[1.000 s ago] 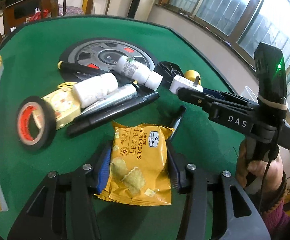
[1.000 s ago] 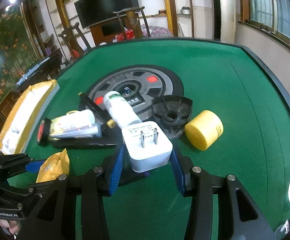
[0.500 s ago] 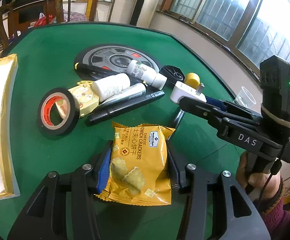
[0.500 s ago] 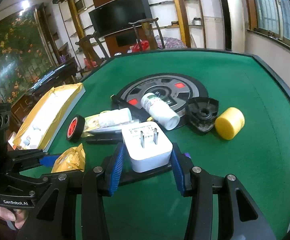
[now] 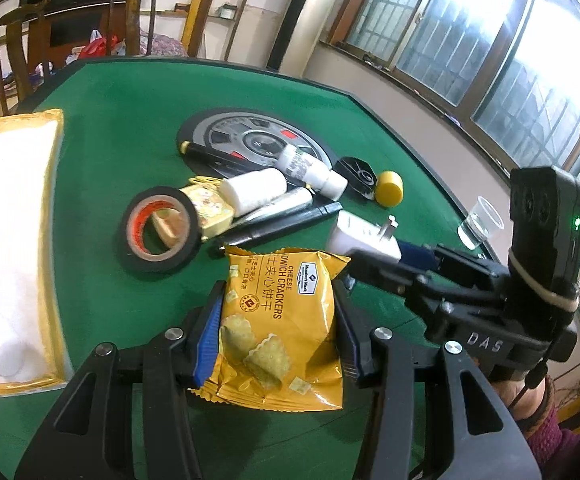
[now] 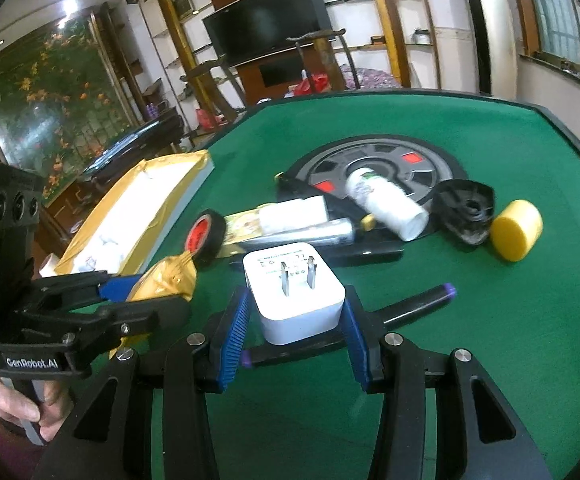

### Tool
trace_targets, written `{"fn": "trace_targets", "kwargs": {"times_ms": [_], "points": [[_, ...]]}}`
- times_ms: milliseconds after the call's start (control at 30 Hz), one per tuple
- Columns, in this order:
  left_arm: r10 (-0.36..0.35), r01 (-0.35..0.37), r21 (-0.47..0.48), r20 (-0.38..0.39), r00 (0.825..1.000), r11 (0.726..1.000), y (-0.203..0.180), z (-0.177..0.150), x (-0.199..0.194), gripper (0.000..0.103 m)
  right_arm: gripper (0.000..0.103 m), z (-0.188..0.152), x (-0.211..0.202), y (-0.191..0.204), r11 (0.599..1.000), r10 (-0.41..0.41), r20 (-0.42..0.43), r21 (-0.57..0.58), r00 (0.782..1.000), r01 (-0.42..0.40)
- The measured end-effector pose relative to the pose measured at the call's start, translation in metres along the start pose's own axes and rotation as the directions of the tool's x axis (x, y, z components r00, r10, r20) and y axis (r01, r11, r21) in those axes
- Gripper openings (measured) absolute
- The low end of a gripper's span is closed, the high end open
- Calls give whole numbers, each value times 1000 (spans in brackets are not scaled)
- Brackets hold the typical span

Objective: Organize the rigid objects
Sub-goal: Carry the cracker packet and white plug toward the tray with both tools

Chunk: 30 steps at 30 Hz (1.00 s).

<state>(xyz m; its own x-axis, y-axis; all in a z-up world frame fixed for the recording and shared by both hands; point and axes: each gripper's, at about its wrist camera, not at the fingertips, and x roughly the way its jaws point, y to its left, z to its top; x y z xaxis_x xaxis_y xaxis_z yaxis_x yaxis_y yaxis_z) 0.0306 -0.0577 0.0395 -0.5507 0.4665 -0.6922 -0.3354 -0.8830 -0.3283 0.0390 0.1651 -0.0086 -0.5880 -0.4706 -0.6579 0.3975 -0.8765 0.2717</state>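
Green felt table (image 5: pixel 130 92); yellow cracker pkt (image 5: pixel 278 324) w/ cracker print; white plug adapter (image 6: pixel 293 292); black tape roll (image 5: pixel 160 232), red core; yellow cap (image 5: pixel 389 187) at 1 o'clock; blue gripper pads (image 6: pixel 234 320).

The right gripper (image 6: pixel 294 320) holds a white plug adapter (image 6: pixel 294 290) between its blue pads, with the prongs pointing up. To its left, the left gripper (image 6: pixel 146 294) clamps a yellow snack bag (image 6: pixel 166 280). Ahead on the green table (image 6: pixel 509 320) lie a white bottle (image 6: pixel 385 204), a yellow cap (image 6: pixel 515 230) and a tape roll (image 6: pixel 206 236).
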Motion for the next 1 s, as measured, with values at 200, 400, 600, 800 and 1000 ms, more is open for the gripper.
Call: {"fn": "trace_targets", "kwargs": {"times_ms": [200,400,600,800,1000], "points": [[7,-6,-28,40,999,1000,18,0,-16,47,40,2,13,18,1000,22,-26,-9,999,-22],[18,-13,-64,72,997,998,41,-2,-30,47,41,3,26,44,998,47,-48,-41,998,-49],[85,-74,-97,115,990,992,67,-3,-49,48,41,6,42,72,994,69,-70,-80,995,-74],[195,-171,-153,158,968,973,99,-3,-65,48,41,10,59,101,988,93,-92,-112,991,-103],[271,-239,-193,165,948,952,132,-1,-76,48,41,23,76,129,981,116,-106,-140,988,-131]]}}
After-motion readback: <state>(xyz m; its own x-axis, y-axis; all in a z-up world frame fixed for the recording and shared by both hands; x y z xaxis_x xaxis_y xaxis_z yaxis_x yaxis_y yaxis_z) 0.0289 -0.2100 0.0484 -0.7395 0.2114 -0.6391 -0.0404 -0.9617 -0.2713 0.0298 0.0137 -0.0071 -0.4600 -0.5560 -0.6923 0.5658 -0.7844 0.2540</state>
